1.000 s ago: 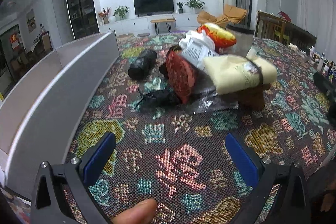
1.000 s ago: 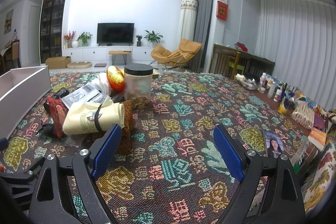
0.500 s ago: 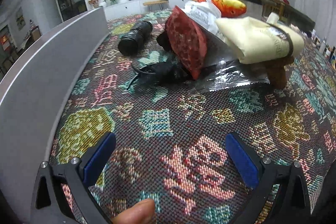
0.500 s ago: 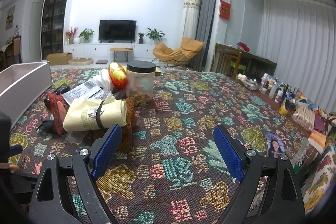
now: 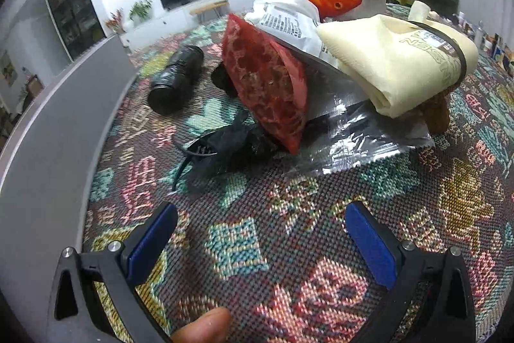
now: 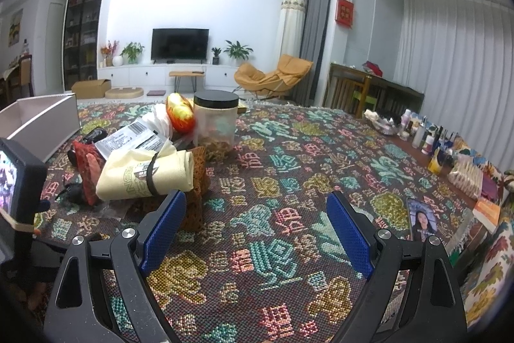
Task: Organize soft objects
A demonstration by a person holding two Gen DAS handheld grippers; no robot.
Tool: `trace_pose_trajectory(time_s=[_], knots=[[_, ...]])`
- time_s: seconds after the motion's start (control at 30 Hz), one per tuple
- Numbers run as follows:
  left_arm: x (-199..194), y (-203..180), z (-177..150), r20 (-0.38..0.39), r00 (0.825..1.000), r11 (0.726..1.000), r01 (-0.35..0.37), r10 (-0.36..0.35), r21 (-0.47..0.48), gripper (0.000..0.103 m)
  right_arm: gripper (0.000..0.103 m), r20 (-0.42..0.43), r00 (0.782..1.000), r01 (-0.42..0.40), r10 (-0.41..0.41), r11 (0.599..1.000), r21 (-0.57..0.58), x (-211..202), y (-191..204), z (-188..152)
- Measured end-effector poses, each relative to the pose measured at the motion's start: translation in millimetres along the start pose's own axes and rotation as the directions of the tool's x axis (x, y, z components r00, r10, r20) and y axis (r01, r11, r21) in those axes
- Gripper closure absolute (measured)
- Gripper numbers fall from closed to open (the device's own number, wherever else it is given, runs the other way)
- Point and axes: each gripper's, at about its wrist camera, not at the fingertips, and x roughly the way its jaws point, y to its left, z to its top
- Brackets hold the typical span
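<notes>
Our left gripper (image 5: 261,233) has closed in low on the heap of soft things since a second ago, its blue fingers spread apart and empty. The crumpled black mesh pouch (image 5: 221,150) lies nearest ahead, touching the red honeycomb-net bundle (image 5: 266,85). We judge a first pick is next. Our right gripper (image 6: 256,229) hovers spread wide, holding nothing, barely moved, beside the banded cream cloth roll (image 6: 146,179).

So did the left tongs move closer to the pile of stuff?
Yes. The left tongs moved forward toward the red pouch, which looks bigger now, alongside the gray box.
</notes>
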Motion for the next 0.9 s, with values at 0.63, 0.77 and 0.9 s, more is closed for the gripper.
trace_pose_trajectory(time_s=[0.63, 0.77, 0.9], knots=[[10.2, 21.2, 4.8, -0.036, 0.995, 0.991, 0.091, -0.094, -0.095, 0.0, 0.012, -0.03, 0.999, -0.018, 0.017, 1.0, -0.019, 4.7, 4.6, 1.4], [10.5, 21.1, 4.7, -0.036, 0.995, 0.991, 0.09, -0.094, -0.095, 0.0, 0.012, -0.081, 0.996, -0.041, 0.047, 0.996, 0.076, 15.5, -14.2, 0.4], [7.5, 21.8, 4.3, -0.035, 0.995, 0.991, 0.089, -0.093, -0.099, 0.0, 0.012, -0.156, 0.984, -0.057, 0.091, 0.976, 0.21, 31.5, -38.9, -4.4]])
